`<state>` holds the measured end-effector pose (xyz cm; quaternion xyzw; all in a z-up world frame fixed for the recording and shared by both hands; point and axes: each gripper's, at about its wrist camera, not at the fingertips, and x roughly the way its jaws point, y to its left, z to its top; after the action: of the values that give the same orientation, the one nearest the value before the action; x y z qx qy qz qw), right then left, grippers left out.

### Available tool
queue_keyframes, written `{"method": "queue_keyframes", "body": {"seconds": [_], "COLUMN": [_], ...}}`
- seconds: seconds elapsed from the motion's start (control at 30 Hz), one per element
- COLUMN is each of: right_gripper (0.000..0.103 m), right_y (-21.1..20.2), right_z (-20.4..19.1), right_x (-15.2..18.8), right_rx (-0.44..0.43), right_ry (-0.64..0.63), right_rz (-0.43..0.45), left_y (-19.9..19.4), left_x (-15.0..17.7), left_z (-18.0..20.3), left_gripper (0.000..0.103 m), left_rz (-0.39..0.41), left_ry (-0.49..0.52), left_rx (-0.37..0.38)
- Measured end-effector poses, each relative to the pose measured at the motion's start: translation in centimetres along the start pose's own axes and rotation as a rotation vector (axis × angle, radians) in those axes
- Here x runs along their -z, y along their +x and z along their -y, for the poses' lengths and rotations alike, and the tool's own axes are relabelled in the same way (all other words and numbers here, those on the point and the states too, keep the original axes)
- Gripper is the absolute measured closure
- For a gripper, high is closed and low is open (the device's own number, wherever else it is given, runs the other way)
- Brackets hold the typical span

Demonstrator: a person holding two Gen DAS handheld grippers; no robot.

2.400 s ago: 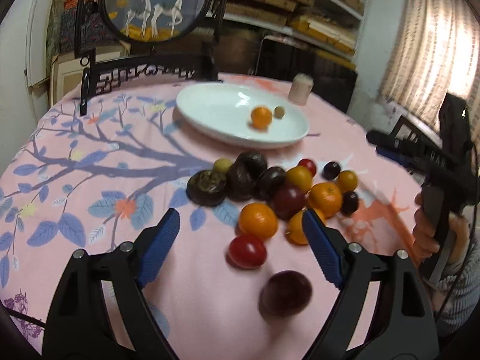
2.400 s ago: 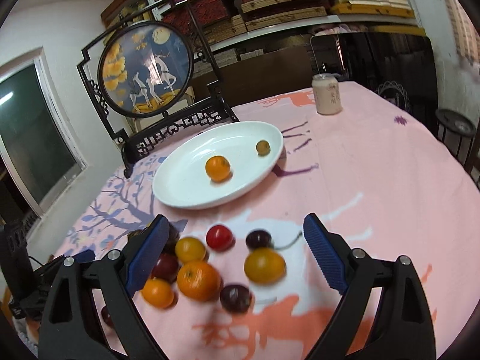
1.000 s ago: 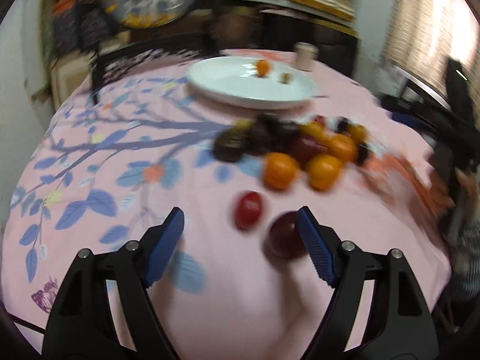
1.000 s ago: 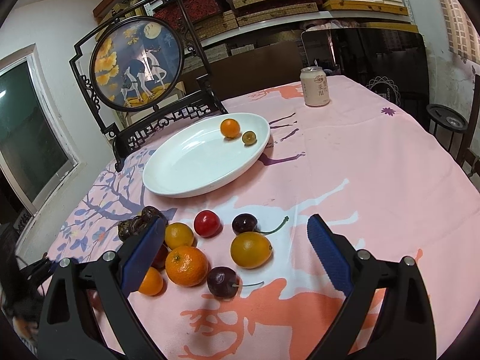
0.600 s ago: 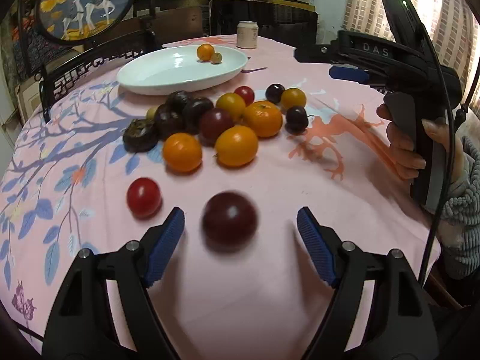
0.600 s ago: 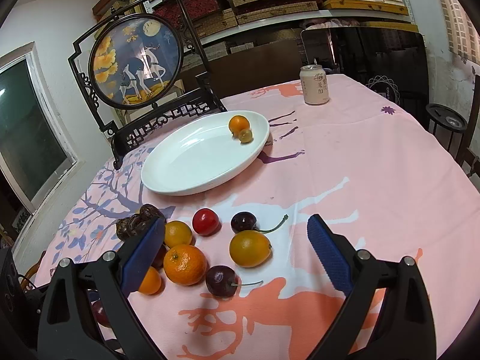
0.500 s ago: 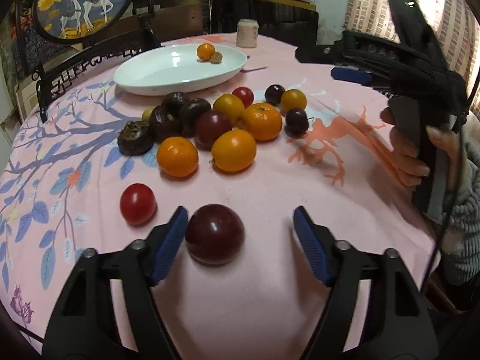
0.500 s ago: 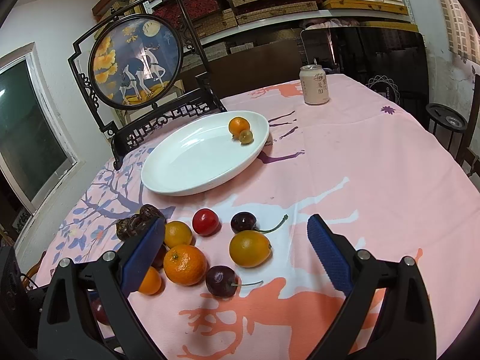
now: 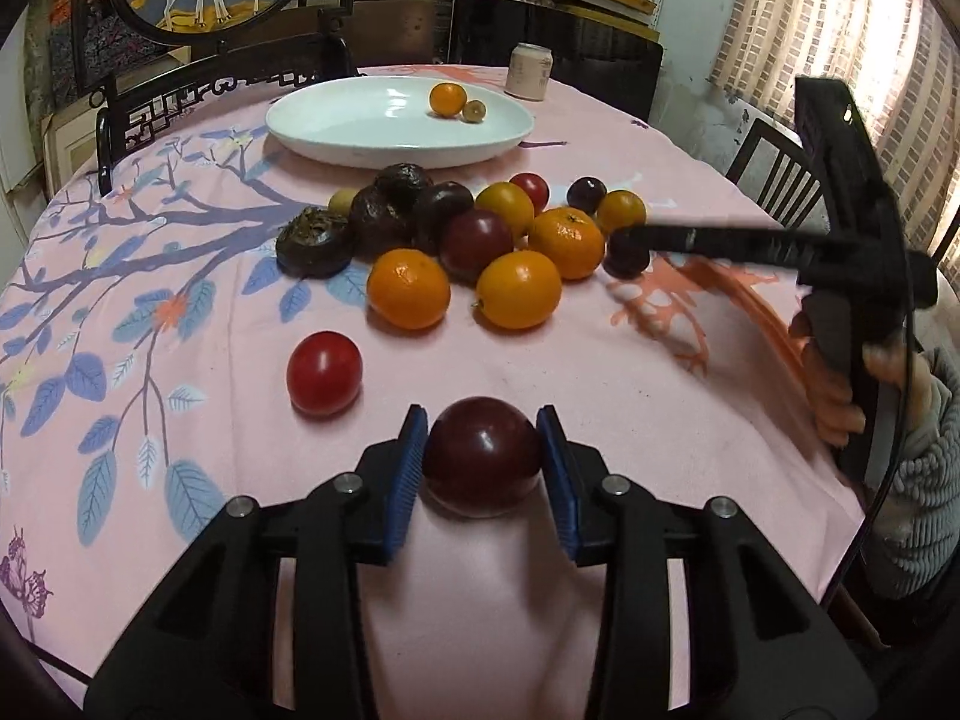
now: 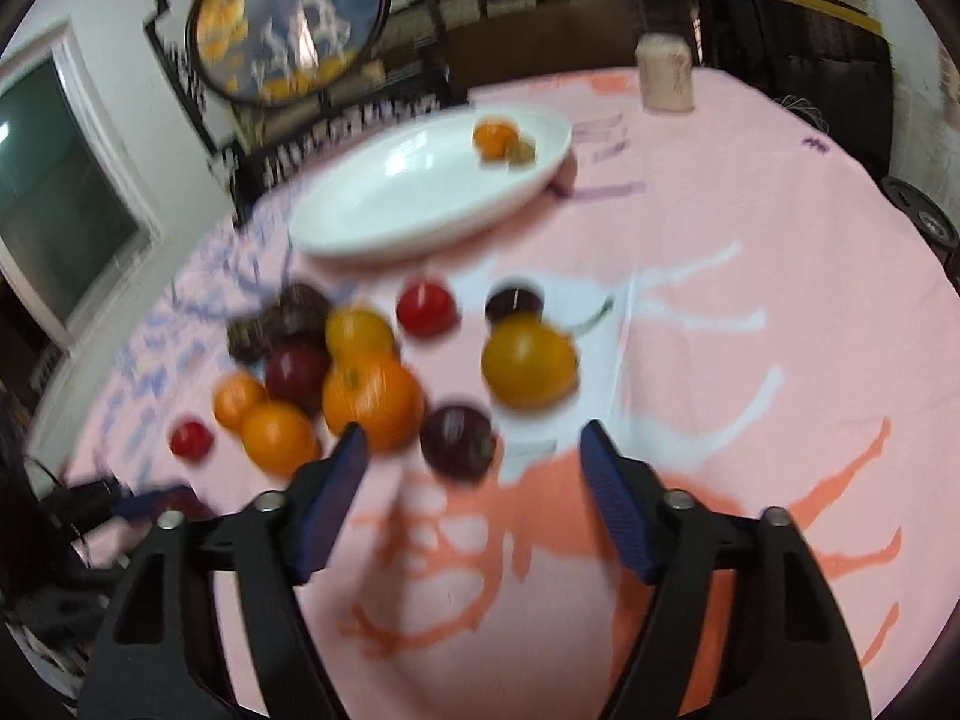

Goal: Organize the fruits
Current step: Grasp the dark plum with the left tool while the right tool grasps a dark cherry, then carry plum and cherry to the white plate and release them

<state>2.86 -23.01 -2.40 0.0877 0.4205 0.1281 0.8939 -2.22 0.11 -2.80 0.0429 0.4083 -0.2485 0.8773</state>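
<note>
Blue-padded jaws of my left gripper [image 9: 483,459] clamp a dark plum [image 9: 482,456] on the pink table [image 9: 630,384] while my right gripper [image 10: 471,474] hovers open above a cherry [image 10: 456,435].

Motion blur smeared the whole right wrist view; the dark cherry [image 9: 624,252] was partly hidden behind the right gripper [image 9: 654,237].
</note>
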Motion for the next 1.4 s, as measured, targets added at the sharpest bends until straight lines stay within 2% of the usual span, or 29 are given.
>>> {"method": "queue_keyframes", "body": {"seconds": [0.07, 0.27, 0.53, 0.63, 0.73, 0.83, 0.97, 1.03, 1.13, 1.27, 1.33, 1.4], "right_gripper": [0.052, 0.072, 0.074, 0.076, 0.076, 0.075, 0.075, 0.075, 0.075, 0.075, 0.075, 0.071], "right_y": [0.7, 1.1, 2.0, 1.5, 0.0, -2.1, -3.5, -2.7, 0.4, 4.9, 6.6, 7.1], "right_z": [-0.3, 0.4, -0.5, -0.5, -0.1, 0.4, -0.2, -1.0, -1.8, -2.3, -1.9, -1.2], "right_x": [0.1, 0.1, -0.8, -0.7, -0.9, -2.4, -7.1, -9.3, -11.9, -13.7, -13.8, -13.8], "right_rx": [-0.003, 0.001, 0.035, -0.001, -0.035, -0.057, -0.033, -0.017, -0.04, -0.05, -0.065, -0.067], "right_ry": [-0.015, 0.014, -0.042, -0.039, -0.009, 0.027, 0.003, -0.022, -0.022, -0.017, -0.016, -0.018], "right_rz": [-0.037, -0.037, -0.021, -0.007, 0.049, 0.118, 0.176, 0.185, 0.164, 0.145, 0.11, 0.103], "left_y": [0.1, 0.5, 0.5, 0.5, 0.1, -0.4, -0.5, 0.5, 3.7, 7.4, 8.1, 8.2], "left_x": [0.0, 0.0, 0.1, 0.1, -0.3, -2.8, -9.0, -12.0, -15.9, -18.0, -18.0, -17.9], "left_z": [0.0, 0.1, 0.2, 0.1, 0.0, -0.6, -2.2, -2.9, -4.5, -6.4, -7.0, -7.5], "left_gripper": [0.064, 0.064, 0.064, 0.064, 0.064, 0.064, 0.064, 0.064, 0.064, 0.061, 0.048, 0.043], "left_rz": [-0.005, -0.026, -0.027, -0.024, -0.006, 0.023, 0.096, 0.121, 0.116, 0.107, 0.122, 0.122], "left_ry": [-0.001, 0.001, -0.003, -0.009, -0.014, -0.022, -0.045, -0.059, -0.101, -0.167, -0.188, -0.213], "left_rx": [0.005, 0.016, 0.018, 0.024, 0.01, -0.002, -0.036, -0.078, -0.081, -0.08, -0.067, -0.06]}}
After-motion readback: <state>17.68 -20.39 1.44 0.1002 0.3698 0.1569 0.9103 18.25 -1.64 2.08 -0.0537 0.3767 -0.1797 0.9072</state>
